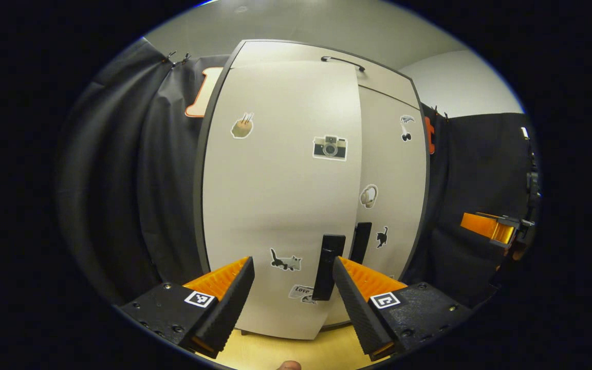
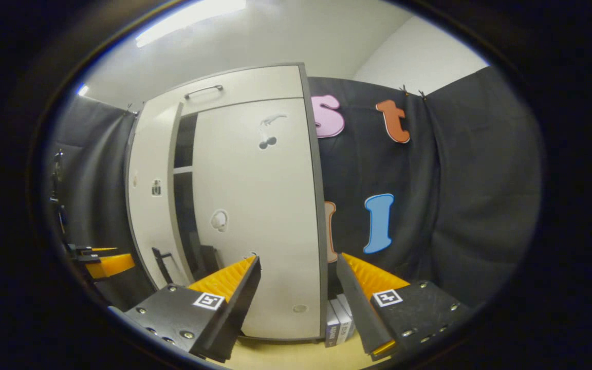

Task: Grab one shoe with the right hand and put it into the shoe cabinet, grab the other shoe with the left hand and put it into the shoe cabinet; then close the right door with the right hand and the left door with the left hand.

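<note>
Black cloth [image 2: 460, 195] drapes the booth's walls beneath a plain white wall [image 2: 419, 56] and ceiling, where a bright strip light [image 2: 190, 20] glows at far left above the pale wooden floor [image 2: 296, 357].

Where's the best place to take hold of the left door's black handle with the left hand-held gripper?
Grip the black handle mid-length, straight from the front, jaws either side: it is a narrow upright bar standing proud of the left door, which is ajar.
</note>
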`<state>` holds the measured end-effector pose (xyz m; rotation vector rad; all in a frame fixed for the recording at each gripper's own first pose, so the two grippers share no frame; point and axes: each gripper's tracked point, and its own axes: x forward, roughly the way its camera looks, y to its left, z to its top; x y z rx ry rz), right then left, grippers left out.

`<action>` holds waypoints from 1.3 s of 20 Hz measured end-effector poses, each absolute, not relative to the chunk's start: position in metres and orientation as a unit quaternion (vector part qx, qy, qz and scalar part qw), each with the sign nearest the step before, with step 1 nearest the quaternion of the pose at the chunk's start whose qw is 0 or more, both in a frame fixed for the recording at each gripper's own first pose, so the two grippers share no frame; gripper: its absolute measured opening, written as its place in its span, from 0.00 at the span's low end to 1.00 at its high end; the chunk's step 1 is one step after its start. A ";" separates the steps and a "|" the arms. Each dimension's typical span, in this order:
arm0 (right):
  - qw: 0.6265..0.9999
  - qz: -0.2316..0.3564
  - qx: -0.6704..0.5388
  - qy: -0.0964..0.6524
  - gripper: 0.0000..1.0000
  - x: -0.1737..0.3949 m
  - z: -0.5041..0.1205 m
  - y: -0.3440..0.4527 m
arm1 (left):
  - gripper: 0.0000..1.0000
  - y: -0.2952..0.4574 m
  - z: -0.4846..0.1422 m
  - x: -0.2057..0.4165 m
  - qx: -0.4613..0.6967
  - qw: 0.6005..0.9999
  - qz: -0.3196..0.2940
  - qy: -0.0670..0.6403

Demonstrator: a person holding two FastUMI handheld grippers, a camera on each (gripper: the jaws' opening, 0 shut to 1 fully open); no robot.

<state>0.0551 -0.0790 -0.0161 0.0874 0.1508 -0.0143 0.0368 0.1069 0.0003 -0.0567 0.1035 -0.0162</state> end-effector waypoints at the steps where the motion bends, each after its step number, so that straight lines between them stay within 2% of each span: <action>1: 0.996 -0.002 0.043 0.072 0.90 0.052 -0.012 -0.074 | 0.94 0.109 0.005 0.035 -0.027 0.999 -0.002 0.047; 7: 0.997 0.015 0.028 0.066 0.89 0.040 -0.005 -0.043 | 0.95 0.119 0.022 0.024 -0.029 0.999 0.033 0.029; 8: 0.997 0.016 0.027 0.069 0.86 0.038 -0.006 -0.038 | 0.90 0.120 0.023 0.022 -0.025 0.998 0.041 0.027; 9: 0.997 0.016 0.027 0.072 0.86 0.036 -0.006 -0.033 | 0.95 0.121 0.025 0.019 -0.021 0.998 0.049 0.026; 10: 0.997 0.018 0.029 0.071 0.89 0.033 -0.005 -0.028 | 0.95 0.123 0.028 0.016 -0.014 0.998 0.057 0.023; 11: 0.997 0.019 0.029 0.070 0.86 0.030 -0.003 -0.023 | 1.00 0.125 0.031 0.012 -0.008 0.998 0.064 0.018; 12: 0.997 0.022 0.028 0.070 0.86 0.028 -0.001 -0.018 | 0.95 0.125 0.035 0.009 -0.003 0.998 0.069 0.016; 17: 0.998 0.027 0.032 0.053 0.89 0.015 0.021 0.002 | 0.95 0.126 0.048 -0.008 0.003 0.996 0.089 0.006; 18: 0.998 0.028 0.033 0.048 0.86 0.013 0.025 0.006 | 0.95 0.125 0.049 -0.010 0.003 0.996 0.090 0.006; 24: 0.999 0.025 0.027 0.036 0.89 0.003 0.032 0.013 | 0.95 0.114 0.045 -0.018 0.004 0.997 0.077 0.011; 26: 0.999 0.025 0.028 0.035 0.86 0.000 0.032 0.013 | 0.95 0.112 0.044 -0.019 0.005 0.997 0.077 0.010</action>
